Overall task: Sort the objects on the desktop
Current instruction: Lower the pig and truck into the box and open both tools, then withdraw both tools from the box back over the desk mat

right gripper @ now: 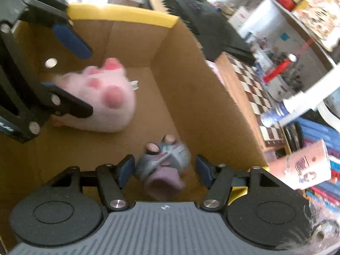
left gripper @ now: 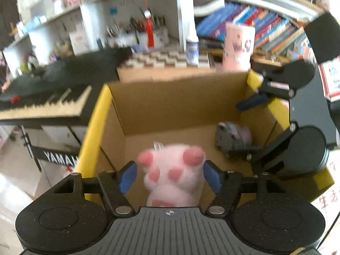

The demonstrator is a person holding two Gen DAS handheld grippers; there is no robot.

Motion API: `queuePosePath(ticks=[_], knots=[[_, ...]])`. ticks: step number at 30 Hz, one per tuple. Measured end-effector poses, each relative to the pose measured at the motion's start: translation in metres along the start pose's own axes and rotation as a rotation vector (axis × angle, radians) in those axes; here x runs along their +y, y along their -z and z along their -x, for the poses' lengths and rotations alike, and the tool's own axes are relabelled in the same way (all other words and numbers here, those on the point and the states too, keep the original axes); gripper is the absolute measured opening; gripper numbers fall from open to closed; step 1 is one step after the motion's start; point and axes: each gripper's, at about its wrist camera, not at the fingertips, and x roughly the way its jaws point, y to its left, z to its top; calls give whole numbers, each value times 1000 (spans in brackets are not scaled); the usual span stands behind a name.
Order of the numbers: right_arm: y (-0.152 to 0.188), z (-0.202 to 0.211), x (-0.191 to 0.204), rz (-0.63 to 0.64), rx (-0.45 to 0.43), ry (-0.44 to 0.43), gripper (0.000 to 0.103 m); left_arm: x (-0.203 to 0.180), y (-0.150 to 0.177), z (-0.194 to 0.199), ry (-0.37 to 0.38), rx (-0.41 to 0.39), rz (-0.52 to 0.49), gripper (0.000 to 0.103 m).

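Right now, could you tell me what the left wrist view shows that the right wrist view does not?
Only the left wrist view shows the "YAMAHA" lettering below the keyboard and the pen holders on the shelf.

Only the right wrist view shows the white tag on the pink paw plush.

Both show the cardboard box, the pink paw plush between the open left tongs, the grey plush between the open right tongs, the chessboard and the pink cup.

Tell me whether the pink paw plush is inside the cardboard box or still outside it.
Inside. The pink paw plush lies on the floor of the cardboard box, walls rising around it, between the left gripper's open fingers.
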Motion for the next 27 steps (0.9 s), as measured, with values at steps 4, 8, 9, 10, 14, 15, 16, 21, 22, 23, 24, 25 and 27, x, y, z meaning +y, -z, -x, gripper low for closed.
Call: queuePosePath(ticks=[4, 8, 9, 10, 14, 15, 16, 21, 22, 23, 24, 25, 27], knots=[[0, 21, -4, -107, -54, 34, 66, 3, -10, 22, -3, -97, 24, 74], [2, 59, -4, -244, -130, 82, 67, 13, -13, 53, -4, -177, 68, 76], [3, 69, -3, -274, -151, 93, 69, 15, -12, 59, -7, -193, 77, 76], [4, 79, -4, -305, -174, 107, 70, 18, -11, 65, -13, -209, 86, 77], [14, 123, 7, -417, -305, 197, 71, 25, -1, 87, -21, -245, 134, 77], [17, 134, 12, -432, -336, 237, 71, 28, 2, 91, -20, -251, 151, 77], [19, 143, 17, -442, -358, 276, 71, 30, 5, 96, -20, -260, 171, 77], [37, 184, 38, -596, -416, 404, 71, 37, 28, 121, -40, -304, 243, 78], [40, 190, 41, -643, -418, 422, 71, 38, 33, 126, -48, -312, 249, 78], [44, 197, 44, -683, -418, 437, 71, 38, 37, 130, -55, -319, 252, 78], [49, 203, 48, -729, -415, 453, 71, 39, 42, 135, -61, -325, 253, 78], [54, 208, 53, -772, -410, 466, 71, 40, 47, 139, -67, -330, 255, 78], [62, 215, 61, -856, -387, 488, 71, 41, 58, 147, -72, -333, 263, 78]])
